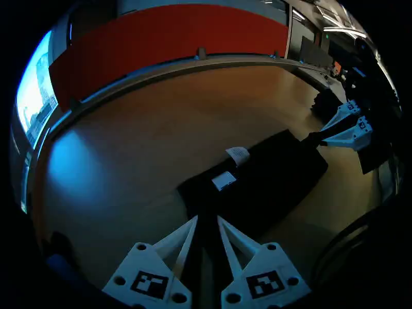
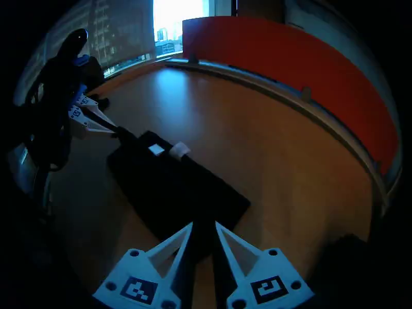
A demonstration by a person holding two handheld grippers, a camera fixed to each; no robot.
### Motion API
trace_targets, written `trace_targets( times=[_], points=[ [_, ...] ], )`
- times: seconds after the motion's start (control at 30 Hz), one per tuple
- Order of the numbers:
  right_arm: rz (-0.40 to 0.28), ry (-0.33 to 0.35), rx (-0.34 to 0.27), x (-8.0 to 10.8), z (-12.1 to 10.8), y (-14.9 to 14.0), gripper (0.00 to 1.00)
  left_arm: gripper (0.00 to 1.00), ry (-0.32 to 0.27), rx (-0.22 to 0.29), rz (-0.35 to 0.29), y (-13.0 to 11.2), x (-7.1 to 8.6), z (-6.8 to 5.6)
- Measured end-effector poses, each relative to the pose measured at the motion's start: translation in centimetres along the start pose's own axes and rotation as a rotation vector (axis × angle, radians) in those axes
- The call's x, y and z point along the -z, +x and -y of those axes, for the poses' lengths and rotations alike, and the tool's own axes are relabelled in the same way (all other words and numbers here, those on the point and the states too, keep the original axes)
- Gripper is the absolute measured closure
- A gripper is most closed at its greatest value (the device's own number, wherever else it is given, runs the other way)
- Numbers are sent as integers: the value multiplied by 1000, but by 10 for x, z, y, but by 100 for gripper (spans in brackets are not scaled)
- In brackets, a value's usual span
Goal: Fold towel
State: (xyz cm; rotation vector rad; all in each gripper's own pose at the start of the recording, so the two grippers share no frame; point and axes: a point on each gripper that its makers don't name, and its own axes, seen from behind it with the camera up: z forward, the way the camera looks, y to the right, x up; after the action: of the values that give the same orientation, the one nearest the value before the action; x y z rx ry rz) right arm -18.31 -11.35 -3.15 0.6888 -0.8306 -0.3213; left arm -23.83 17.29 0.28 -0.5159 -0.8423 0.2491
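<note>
Left gripper (image 1: 207, 222): fingers drawn nearly together, pinching one short end of the towel (image 1: 273, 175), held low and level. Right gripper (image 2: 203, 226): fingers likewise drawn close, pinching the opposite end. The two grippers face each other.

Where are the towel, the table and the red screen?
towel (image 1: 268, 175), left gripper view, middle of the dark cloth.
table (image 1: 154, 129), left gripper view, bare wood.
red screen (image 1: 170, 41), left gripper view, front face.

Wooden table (image 1: 154, 129); red partition (image 1: 170, 36) along far edge; bright window (image 2: 180, 15) behind.
</note>
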Motion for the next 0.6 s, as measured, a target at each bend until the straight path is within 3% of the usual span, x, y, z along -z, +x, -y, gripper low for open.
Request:
trace_targets(
  times=[0.3,0.6],
  points=[
    [11,-29,-33,-19,-12,-5,80,87,30,17,4,1,-16,6],
    [7,-64,-51,-24,-20,-5,69,71,70,-16,17,-2,-23,16]
  ],
)
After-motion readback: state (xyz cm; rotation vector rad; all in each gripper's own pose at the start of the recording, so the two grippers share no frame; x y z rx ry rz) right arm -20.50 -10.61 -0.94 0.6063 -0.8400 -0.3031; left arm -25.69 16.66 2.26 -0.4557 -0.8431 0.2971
